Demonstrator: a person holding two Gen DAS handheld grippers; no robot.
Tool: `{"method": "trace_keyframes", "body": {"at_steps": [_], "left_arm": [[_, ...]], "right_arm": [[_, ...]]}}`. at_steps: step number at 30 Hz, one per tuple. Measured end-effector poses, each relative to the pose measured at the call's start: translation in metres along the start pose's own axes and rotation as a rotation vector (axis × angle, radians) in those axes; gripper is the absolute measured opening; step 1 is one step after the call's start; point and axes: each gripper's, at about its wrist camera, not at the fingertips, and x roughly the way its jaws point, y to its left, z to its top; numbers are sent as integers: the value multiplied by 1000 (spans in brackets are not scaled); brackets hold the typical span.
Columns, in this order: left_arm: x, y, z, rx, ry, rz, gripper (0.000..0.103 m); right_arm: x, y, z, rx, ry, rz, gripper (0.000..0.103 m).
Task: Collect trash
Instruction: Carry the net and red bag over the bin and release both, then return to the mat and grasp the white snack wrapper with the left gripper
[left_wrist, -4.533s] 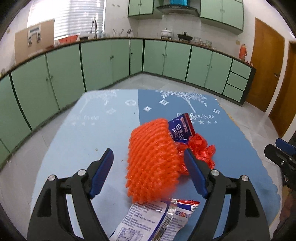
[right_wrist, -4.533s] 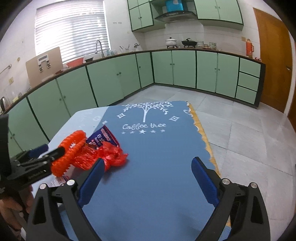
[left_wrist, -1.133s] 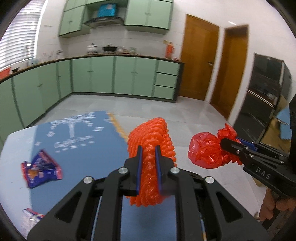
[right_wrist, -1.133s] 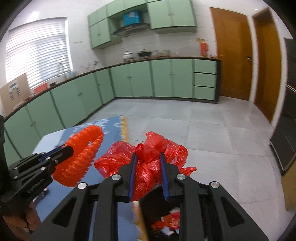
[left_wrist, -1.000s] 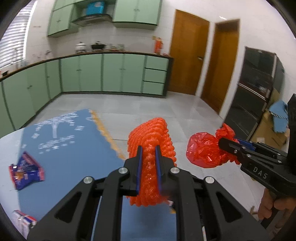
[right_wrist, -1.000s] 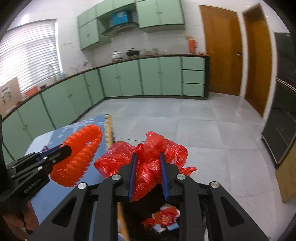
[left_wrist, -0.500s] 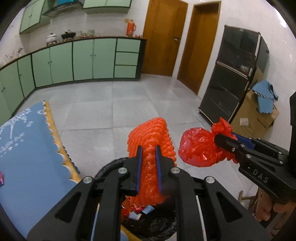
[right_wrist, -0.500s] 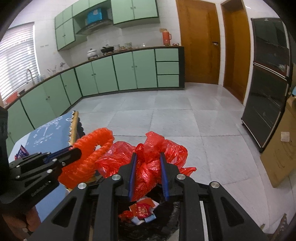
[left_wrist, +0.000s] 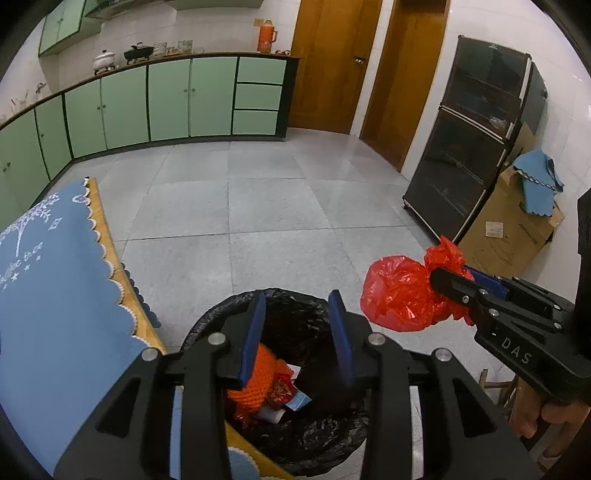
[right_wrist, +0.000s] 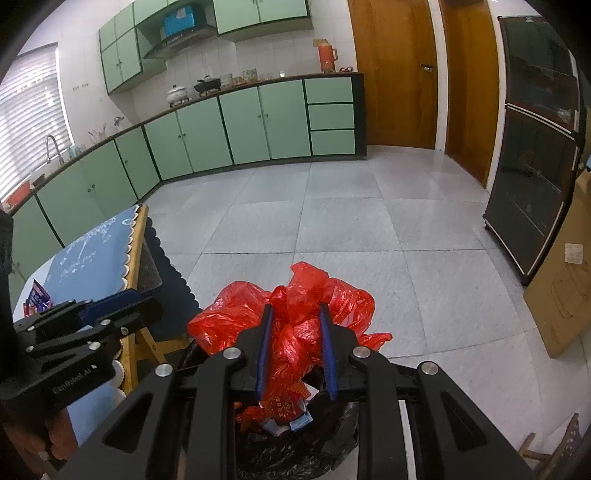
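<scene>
From my left wrist camera, my left gripper (left_wrist: 297, 336) stands spread apart and empty above the black-lined trash bin (left_wrist: 207, 325). The orange foam net (left_wrist: 258, 380) lies inside the bin among wrappers. To the right, my right gripper (left_wrist: 448, 282) pinches the red plastic bag (left_wrist: 400, 295) beside the bin's rim, over the floor.

From my right wrist camera, my right gripper (right_wrist: 295, 347) is clamped on the red plastic bag (right_wrist: 295, 302), held above the trash bin (right_wrist: 343, 435). My left gripper (right_wrist: 125, 306) hangs at the left, beside the table (right_wrist: 88, 240).
</scene>
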Motion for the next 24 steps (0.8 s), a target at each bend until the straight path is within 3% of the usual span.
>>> {"method": "trace_keyframes", "body": {"at_steps": [5, 8, 13, 24], "left_arm": [[-15, 15, -1, -20, -35, 49, 37], [-25, 26, -1, -34, -51, 79, 38], [-41, 46, -2, -70, -69, 126, 40], [-91, 84, -6, -122, -146, 248, 43]], "right_arm": [[7, 5, -1, -10, 20, 6, 24], [14, 12, -2, -22, 46, 11, 31], [15, 20, -2, -42, 50, 5, 56], [-4, 45, 9, -76, -2, 29, 67]]}}
